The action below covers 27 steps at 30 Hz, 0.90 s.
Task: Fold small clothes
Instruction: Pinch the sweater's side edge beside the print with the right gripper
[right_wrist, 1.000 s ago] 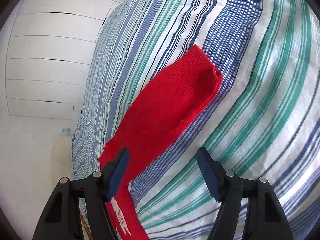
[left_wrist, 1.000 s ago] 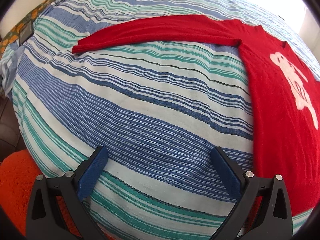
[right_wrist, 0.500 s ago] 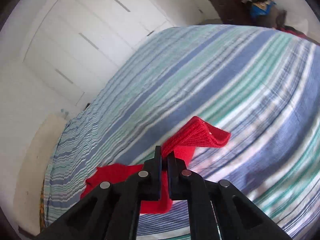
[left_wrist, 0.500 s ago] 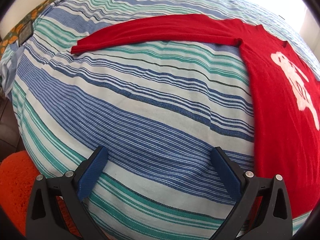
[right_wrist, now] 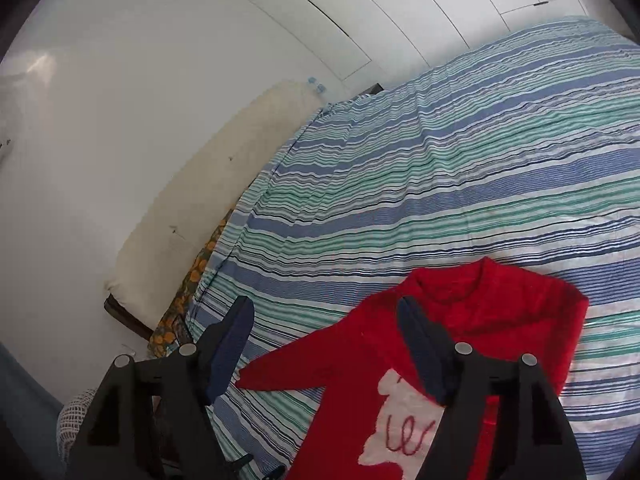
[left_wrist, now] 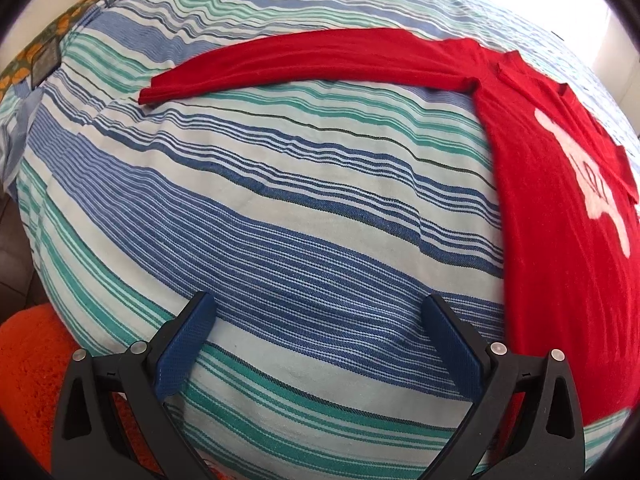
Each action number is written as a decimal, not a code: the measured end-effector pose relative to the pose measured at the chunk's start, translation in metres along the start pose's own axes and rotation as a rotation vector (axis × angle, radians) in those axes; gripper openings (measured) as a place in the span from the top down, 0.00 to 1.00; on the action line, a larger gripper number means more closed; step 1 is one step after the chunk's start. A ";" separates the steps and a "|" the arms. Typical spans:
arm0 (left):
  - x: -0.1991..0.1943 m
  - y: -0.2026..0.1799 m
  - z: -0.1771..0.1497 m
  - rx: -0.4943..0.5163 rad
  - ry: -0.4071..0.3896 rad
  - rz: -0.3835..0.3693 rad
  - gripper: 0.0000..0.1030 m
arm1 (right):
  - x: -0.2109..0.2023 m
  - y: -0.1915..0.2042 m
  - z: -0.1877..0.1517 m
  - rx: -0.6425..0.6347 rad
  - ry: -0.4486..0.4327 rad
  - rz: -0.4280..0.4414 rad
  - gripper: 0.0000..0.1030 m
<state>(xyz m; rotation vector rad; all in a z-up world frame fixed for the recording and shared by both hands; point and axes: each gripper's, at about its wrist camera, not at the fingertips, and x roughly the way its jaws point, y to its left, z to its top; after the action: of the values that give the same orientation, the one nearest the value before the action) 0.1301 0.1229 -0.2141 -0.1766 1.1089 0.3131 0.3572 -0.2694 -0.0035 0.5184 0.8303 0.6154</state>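
A small red sweater point(left_wrist: 560, 216) with a white figure on its front lies flat on the striped bedspread point(left_wrist: 280, 220). In the left wrist view one long sleeve point(left_wrist: 304, 60) stretches out to the left. In the right wrist view the sweater point(right_wrist: 472, 332) has its other sleeve folded in over the body, and the straight sleeve point(right_wrist: 296, 364) points left. My left gripper point(left_wrist: 320, 340) is open and empty, low over the bedspread, left of the sweater's hem. My right gripper point(right_wrist: 324, 344) is open and empty above the sweater's chest.
The bed's left edge drops to a dark floor with an orange rug point(left_wrist: 28, 364). A cream headboard cushion point(right_wrist: 208, 200) and white wardrobe doors point(right_wrist: 360, 12) stand beyond the bed. A flowered sheet edge point(right_wrist: 188, 300) shows by the headboard.
My right gripper closed on the right sleeve's cuff, carried it in over the sweater's body, let go and now stands open above the chest. My left gripper stayed open and nearly still.
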 end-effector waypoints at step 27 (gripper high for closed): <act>0.007 -0.004 0.003 0.005 -0.008 0.023 0.00 | 0.005 -0.133 -0.095 -0.382 0.225 -0.764 0.51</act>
<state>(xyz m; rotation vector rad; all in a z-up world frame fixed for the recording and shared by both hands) 0.1369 0.1211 -0.2190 -0.1579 1.1041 0.3306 0.3228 -0.3430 -0.1449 -0.2302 1.0106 0.1096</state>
